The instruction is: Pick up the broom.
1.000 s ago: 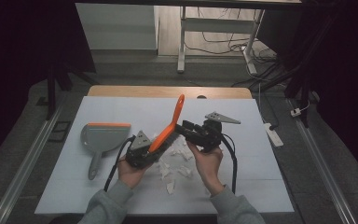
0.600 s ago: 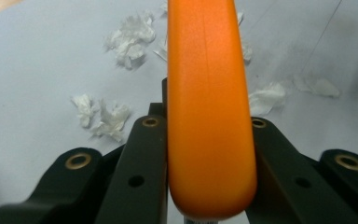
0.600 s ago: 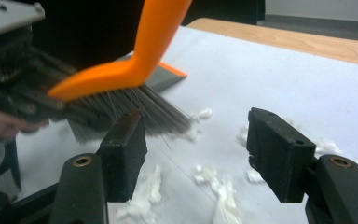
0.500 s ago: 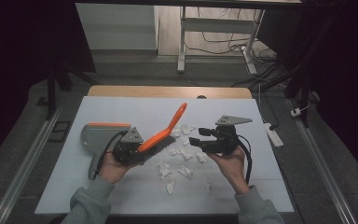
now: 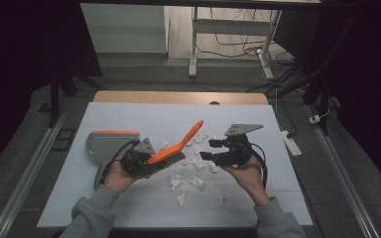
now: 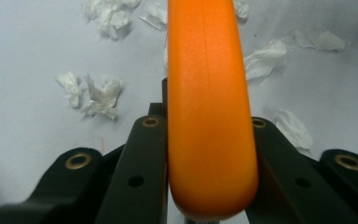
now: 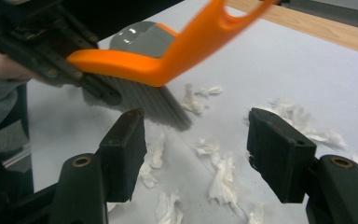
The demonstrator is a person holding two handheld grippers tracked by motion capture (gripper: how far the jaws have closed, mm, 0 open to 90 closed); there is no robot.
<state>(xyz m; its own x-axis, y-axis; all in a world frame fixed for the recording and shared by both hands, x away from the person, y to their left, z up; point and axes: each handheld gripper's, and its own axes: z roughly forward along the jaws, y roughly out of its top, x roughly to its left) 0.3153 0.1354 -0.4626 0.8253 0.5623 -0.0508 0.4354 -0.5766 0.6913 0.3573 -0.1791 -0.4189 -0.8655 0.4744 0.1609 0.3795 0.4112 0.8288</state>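
left tongs (image 5: 144,161) clenched on orange brush (image 5: 178,145) | handle axis toward 2 o'clock | paper scraps (image 5: 191,171) at 4 o'clock, nearer left tongs | right tongs (image 5: 213,149) released, empty, just widened

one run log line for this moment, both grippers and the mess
left gripper: shut on brush | right gripper: open, jaws just opening, nothing between | paper scraps: loose on table | dustpan: at left
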